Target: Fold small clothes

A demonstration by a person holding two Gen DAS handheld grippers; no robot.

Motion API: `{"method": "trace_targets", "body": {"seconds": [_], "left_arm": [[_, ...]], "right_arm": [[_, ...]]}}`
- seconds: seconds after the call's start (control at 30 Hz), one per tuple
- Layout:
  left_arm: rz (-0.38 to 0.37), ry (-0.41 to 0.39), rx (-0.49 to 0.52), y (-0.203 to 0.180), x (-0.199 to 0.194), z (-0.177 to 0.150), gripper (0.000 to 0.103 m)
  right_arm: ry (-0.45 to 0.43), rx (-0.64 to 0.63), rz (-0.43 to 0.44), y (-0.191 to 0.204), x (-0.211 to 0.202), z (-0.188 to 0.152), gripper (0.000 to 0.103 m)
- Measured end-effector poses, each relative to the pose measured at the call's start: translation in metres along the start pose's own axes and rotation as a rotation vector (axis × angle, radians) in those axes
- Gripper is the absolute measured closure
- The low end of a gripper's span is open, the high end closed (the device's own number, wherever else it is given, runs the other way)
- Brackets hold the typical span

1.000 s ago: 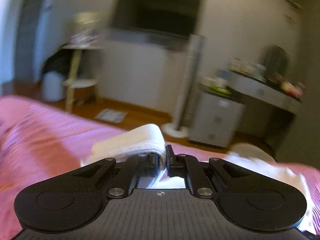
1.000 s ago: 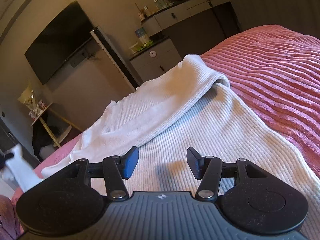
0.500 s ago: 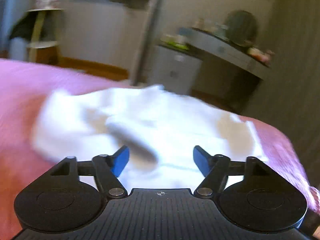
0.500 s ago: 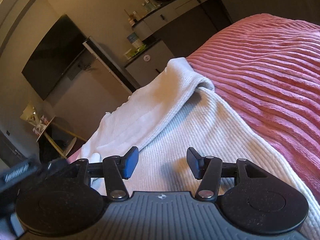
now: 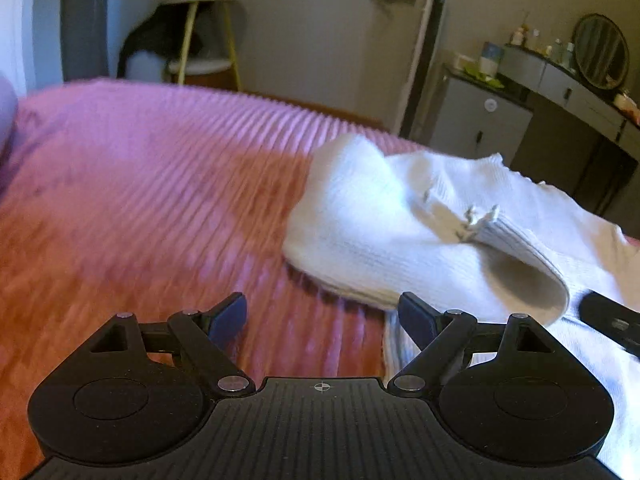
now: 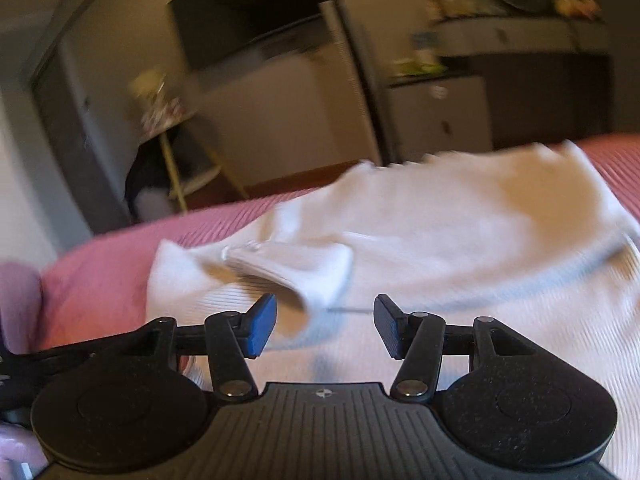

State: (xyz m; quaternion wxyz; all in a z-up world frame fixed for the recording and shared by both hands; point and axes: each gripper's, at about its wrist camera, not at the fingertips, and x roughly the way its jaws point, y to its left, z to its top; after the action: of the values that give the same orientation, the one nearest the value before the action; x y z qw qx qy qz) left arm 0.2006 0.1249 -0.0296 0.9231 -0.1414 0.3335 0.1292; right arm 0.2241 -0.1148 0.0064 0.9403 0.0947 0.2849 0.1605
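1. left gripper (image 5: 322, 318): jaws wide apart and empty, low over the pink ribbed bedspread (image 5: 140, 208), just beside the near left edge of the white knit garment (image 5: 380, 240). clamped on a fold of that cloth a second ago, already let go half a second ago.
2. right gripper (image 6: 325, 326): jaws apart too, nothing between them, directly over the garment (image 6: 460, 240); open in both earlier views as well, but now swung round to look across the cloth toward the left.
3. just past the fingertips: folded-over flap (image 5: 516, 248) lying on top of the garment's body, loose and slightly puffed, edge curling up. same flap (image 6: 304, 268) close ahead of the right tongs.
4. meaning: one fold laid and released; probably needs pressing flat or a second fold from the other side. blur in both views, so exact edges hard to place.
5. further off: rest of the garment spread toward the bed's far edge.
6. beyond: grey cabinet (image 5: 480, 120), dark tv (image 6: 244, 12).
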Motion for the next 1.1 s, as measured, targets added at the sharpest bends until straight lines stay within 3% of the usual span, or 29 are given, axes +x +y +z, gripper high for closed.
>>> {"method": "trace_targets", "body": {"seconds": [0.2,0.27,0.3,0.37,0.5,0.63,0.73,0.83,0.9,1.1], "left_arm": [[-0.021,0.006,-0.026,-0.001,0.002,-0.006,0.015],[-0.021,0.004,-0.018,-0.006,0.004,-0.007,0.015],[-0.020,-0.001,-0.013,-0.007,0.005,-0.007,0.015],[-0.019,-0.010,0.000,-0.010,0.004,-0.009,0.015],[-0.041,-0.011,-0.001,-0.013,0.002,-0.011,0.014],[-0.050,-0.008,0.030,-0.022,0.002,-0.015,0.013],[-0.047,-0.011,0.060,-0.030,0.002,-0.018,0.012],[-0.046,-0.015,0.077,-0.034,0.003,-0.020,0.012],[-0.046,-0.018,0.074,-0.035,0.003,-0.020,0.012],[-0.040,-0.030,0.086,-0.040,0.006,-0.021,0.010]], "right_arm": [[0.080,-0.261,-0.094,0.036,0.047,0.011,0.052],[0.096,-0.294,-0.128,0.041,0.059,0.015,0.078],[0.106,-0.286,-0.134,0.040,0.065,0.019,0.097],[0.088,-0.266,-0.149,0.037,0.067,0.029,0.096],[-0.106,-0.090,-0.104,0.009,0.030,0.061,0.097],[-0.269,0.088,-0.142,-0.050,-0.002,0.077,0.096],[-0.238,0.164,-0.178,-0.081,0.001,0.071,0.093],[-0.105,0.273,-0.215,-0.123,0.019,0.053,0.083],[-0.059,0.350,-0.213,-0.142,0.023,0.039,0.082],[-0.106,0.494,-0.173,-0.169,0.019,0.031,0.073]]}}
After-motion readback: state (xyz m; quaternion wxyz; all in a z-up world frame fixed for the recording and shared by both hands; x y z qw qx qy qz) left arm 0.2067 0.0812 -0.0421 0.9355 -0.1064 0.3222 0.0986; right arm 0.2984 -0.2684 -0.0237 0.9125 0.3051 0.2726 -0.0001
